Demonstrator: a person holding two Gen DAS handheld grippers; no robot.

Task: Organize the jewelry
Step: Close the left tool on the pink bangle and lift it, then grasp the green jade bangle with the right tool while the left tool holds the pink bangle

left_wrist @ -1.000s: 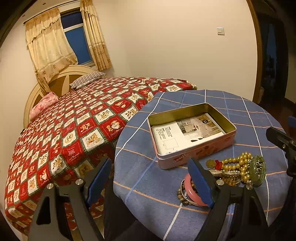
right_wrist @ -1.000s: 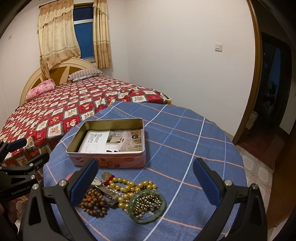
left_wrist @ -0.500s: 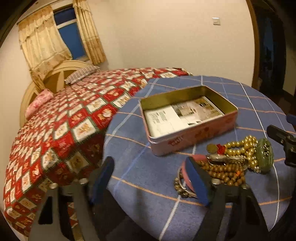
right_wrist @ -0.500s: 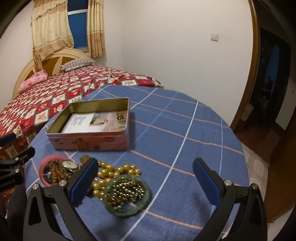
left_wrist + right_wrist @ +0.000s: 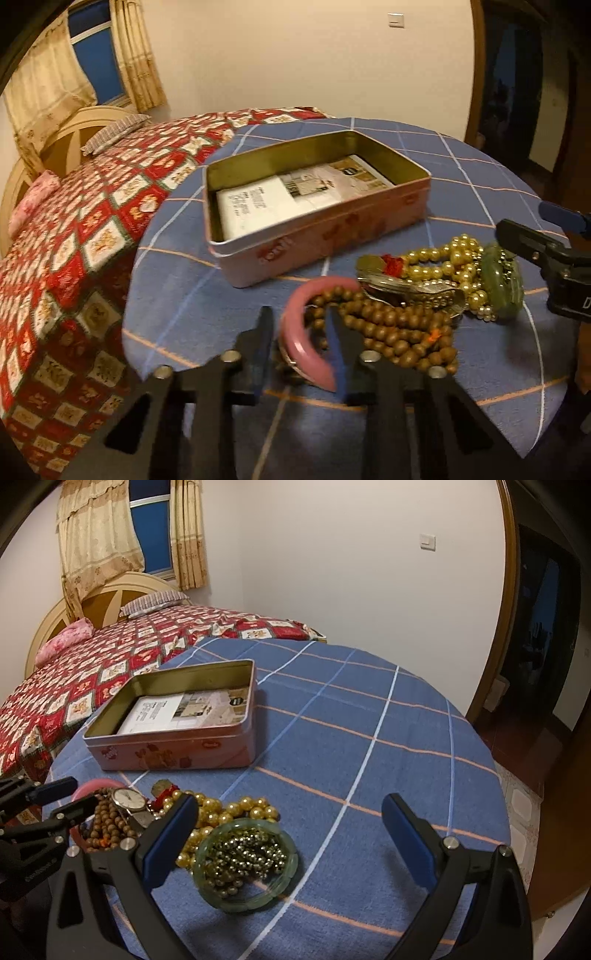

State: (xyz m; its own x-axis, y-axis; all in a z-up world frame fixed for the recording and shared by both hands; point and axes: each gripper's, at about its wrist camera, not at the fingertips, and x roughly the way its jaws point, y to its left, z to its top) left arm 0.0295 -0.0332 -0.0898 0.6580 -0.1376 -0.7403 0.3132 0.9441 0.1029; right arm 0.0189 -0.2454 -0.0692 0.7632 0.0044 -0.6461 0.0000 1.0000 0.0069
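Note:
A pink open tin (image 5: 325, 229) (image 5: 177, 746) with printed paper inside stands on the blue checked table. In front of it lies a jewelry pile: a pink bangle (image 5: 306, 350) (image 5: 94, 786), brown wooden beads (image 5: 391, 328) (image 5: 107, 827), a watch (image 5: 129, 799), gold pearls (image 5: 454, 258) (image 5: 229, 808) and a green bangle (image 5: 502, 280) (image 5: 245, 864). My left gripper (image 5: 301, 350) has its fingers closed in around the near rim of the pink bangle. My right gripper (image 5: 290, 830) is wide open above the green bangle, holding nothing.
The round table's (image 5: 369, 738) near-left edge runs just below the pile. A bed with a red patterned cover (image 5: 110, 672) stands behind and left. A dark doorway (image 5: 535, 627) lies to the right.
My left gripper moved forward to the pile and narrowed from wide open to closed around the pink bangle. My right gripper shifted slightly toward the pile and stayed open.

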